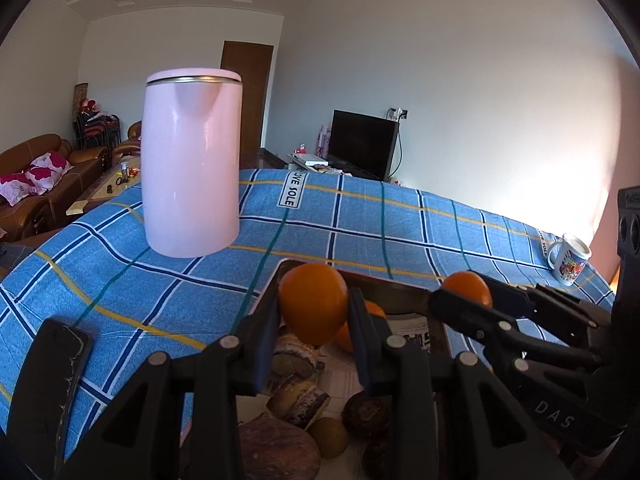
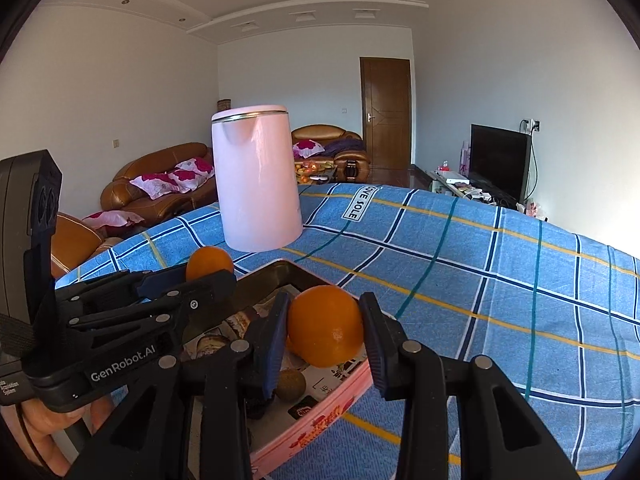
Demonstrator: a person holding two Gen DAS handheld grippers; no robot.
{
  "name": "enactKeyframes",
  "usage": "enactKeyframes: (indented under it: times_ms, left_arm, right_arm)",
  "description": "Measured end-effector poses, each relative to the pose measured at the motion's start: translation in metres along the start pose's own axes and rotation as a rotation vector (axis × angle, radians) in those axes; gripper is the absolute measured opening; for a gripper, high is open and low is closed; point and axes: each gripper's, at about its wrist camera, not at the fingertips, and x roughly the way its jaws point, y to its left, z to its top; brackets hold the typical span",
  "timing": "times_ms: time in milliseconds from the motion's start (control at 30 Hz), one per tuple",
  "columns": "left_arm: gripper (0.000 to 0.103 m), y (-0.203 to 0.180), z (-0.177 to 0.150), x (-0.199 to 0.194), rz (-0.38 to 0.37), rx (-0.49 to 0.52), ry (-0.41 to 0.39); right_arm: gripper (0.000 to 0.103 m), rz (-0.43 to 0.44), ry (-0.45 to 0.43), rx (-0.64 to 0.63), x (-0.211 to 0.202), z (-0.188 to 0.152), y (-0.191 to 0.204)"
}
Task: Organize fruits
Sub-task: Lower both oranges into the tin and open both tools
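Observation:
My left gripper (image 1: 314, 308) is shut on an orange (image 1: 313, 302) and holds it above a shallow pink tin tray (image 1: 276, 276). My right gripper (image 2: 325, 326) is shut on a second orange (image 2: 325, 325) over the same tray (image 2: 320, 426). Each gripper shows in the other's view: the right one (image 1: 466, 294) with its orange (image 1: 468, 286), the left one (image 2: 208, 276) with its orange (image 2: 209, 261). In the tray lie another orange (image 1: 348, 338), a small brownish-green fruit (image 1: 329, 436) and dark round fruits (image 1: 366, 414) on printed paper.
A tall pink kettle (image 1: 193, 160) stands on the blue checked tablecloth (image 1: 360, 220) behind the tray. A printed mug (image 1: 570, 258) sits at the table's far right. A black phone (image 1: 48, 384) lies at the left. Sofas, a door and a TV stand beyond the table.

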Motion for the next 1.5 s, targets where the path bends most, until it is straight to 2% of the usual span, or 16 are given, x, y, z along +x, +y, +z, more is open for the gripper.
enactKeyframes:
  times_ms: [400, 833, 967, 1133, 1267, 1500]
  left_arm:
    - [0.035, -0.007, -0.007, 0.009, -0.012, 0.035, 0.054]
    - [0.036, -0.004, -0.007, 0.015, -0.012, 0.025, 0.093]
    - [0.037, -0.005, -0.008, 0.012, -0.010, 0.031, 0.087]
    - [0.050, -0.002, -0.008, 0.008, 0.003, 0.017, 0.071]
    - [0.064, 0.000, -0.008, 0.004, 0.010, 0.010, 0.056]
    - [0.076, -0.007, -0.009, -0.013, 0.011, 0.029, 0.015]
  right_arm:
    - [0.038, -0.028, 0.134, 0.008, 0.035, -0.012, -0.001]
    - [0.039, -0.029, 0.163, 0.010, 0.038, -0.012, -0.002]
    - [0.044, -0.014, 0.150, 0.026, 0.034, -0.013, -0.004]
    - [0.049, -0.023, 0.128, 0.045, 0.029, -0.013, -0.007]
    - [0.062, -0.047, 0.109, 0.078, 0.024, -0.015, -0.014]
    - [0.065, -0.050, 0.078, 0.101, 0.006, -0.018, -0.017]
